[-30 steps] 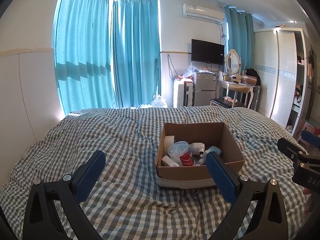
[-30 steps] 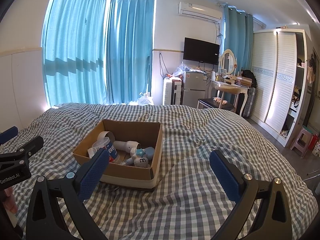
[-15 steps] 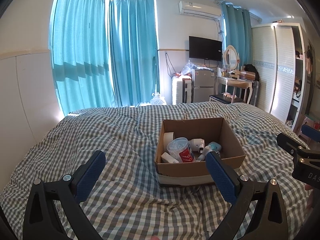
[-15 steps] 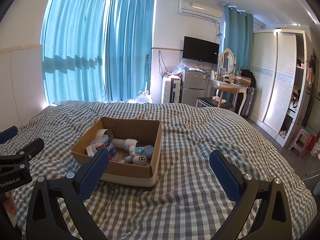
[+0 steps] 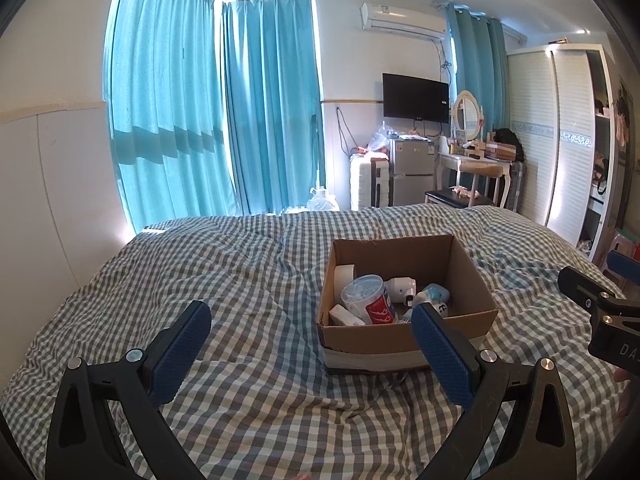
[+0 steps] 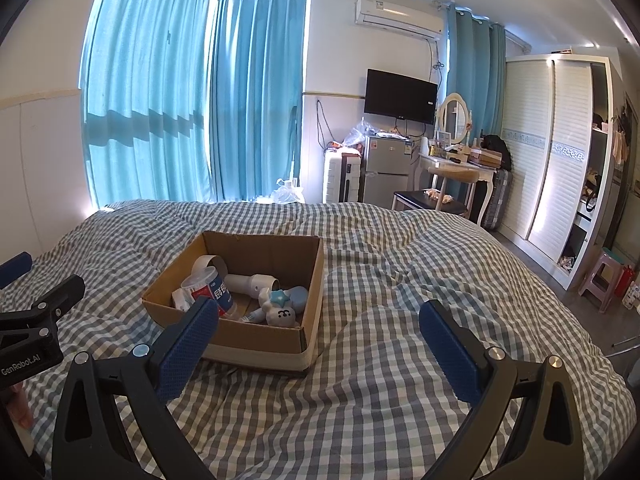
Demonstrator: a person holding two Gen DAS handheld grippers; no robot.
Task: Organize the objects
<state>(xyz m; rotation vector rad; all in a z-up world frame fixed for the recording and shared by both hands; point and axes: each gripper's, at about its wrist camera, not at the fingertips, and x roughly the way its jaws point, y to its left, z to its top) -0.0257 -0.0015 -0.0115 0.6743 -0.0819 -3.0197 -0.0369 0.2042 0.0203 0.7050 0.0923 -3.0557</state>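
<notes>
Left gripper (image 5: 310, 330): you hold it low over the bed (image 5: 240, 272), aimed level across the checked quilt; its jaws stand wide apart with nothing between them.
Right gripper (image 6: 318, 330): you hold it at a like height, also pointing across the bed; jaws wide, holding nothing. Its black frame shows at the right edge of the left wrist view.
Cardboard box (image 5: 404, 334): in the left wrist view it sits right of centre, on the quilt beyond the jaws, its near wall partly behind the right-hand blue pad. In the right wrist view the cardboard box (image 6: 256, 344) lies left of centre, its near left corner behind the left-hand pad.
Contents, from the right wrist view: a roll of tape (image 6: 208, 264) at the back left, a red-labelled tub (image 6: 208, 290) in front of it, a white cylinder (image 6: 252, 282) lying across the middle, a pale blue plush toy (image 6: 282, 308) towards the near right.
Contact: neither pair of jaws touches the box or anything in it.
Background: teal curtains (image 6: 192, 100) upper left, a wardrobe (image 6: 556, 152) at the right.
</notes>
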